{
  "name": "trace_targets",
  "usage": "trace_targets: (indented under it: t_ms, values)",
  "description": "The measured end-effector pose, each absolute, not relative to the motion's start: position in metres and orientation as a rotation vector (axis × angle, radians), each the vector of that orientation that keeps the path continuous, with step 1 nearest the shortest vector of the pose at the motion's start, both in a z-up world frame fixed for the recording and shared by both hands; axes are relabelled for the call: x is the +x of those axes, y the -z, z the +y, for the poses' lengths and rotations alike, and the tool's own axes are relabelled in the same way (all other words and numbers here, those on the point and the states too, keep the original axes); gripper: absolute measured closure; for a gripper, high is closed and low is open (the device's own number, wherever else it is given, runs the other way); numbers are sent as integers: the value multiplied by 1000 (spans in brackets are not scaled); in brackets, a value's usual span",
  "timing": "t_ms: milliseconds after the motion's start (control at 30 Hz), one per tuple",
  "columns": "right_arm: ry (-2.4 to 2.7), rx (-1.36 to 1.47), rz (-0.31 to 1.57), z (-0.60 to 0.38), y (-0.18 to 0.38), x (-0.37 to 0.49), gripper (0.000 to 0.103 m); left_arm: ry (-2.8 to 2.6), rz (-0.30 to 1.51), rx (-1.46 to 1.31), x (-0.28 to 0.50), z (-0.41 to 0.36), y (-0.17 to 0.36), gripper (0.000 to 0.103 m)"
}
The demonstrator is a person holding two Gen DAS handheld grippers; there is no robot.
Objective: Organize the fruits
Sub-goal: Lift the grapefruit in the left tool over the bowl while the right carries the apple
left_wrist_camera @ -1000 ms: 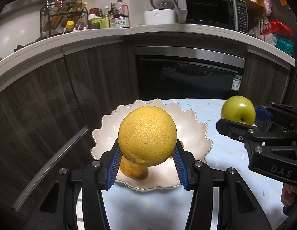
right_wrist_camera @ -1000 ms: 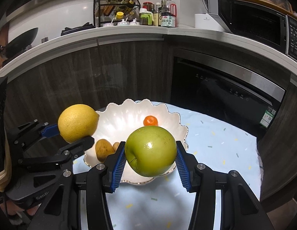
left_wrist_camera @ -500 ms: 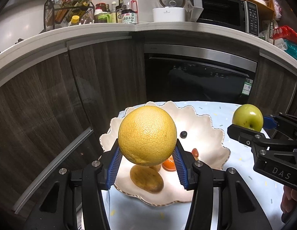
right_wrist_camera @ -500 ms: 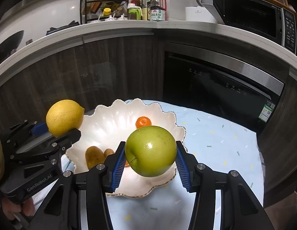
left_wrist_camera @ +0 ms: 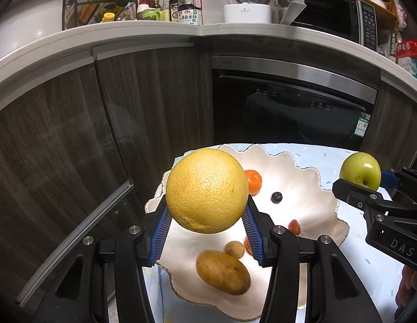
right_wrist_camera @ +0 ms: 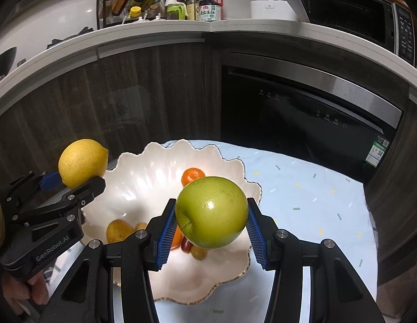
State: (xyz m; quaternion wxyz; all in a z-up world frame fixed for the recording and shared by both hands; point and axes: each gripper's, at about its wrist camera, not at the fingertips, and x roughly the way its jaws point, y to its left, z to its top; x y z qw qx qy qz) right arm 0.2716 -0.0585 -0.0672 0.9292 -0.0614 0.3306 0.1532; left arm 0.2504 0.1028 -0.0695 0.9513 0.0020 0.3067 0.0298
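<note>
Yellow citrus [left_wrist_camera: 207, 190], green apple [right_wrist_camera: 211, 212], pearly white bowl [right_wrist_camera: 143, 172], pale blue confetti-flecked tablecloth [right_wrist_camera: 302, 188].

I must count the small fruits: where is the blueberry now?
Left wrist view: the blueberry lies in the bowl, right of the tangerine.

Bowl [right_wrist_camera: 230, 274] on table [right_wrist_camera: 302, 188], small fruits [left_wrist_camera: 223, 271] inside (near its front), cabinets [left_wrist_camera: 73, 148] behind

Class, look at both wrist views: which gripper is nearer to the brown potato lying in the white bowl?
Left. The left gripper, holding the yellow citrus, hangs just above the potato. The right gripper, holding the green apple, is further across the bowl.
</note>
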Motion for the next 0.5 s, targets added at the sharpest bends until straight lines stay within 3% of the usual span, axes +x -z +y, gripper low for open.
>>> trace_targets:
  t_ms: [500]
  values:
    - [-277,-106,726,-61,87,300,53,-45,669,17,278,101,87,52]
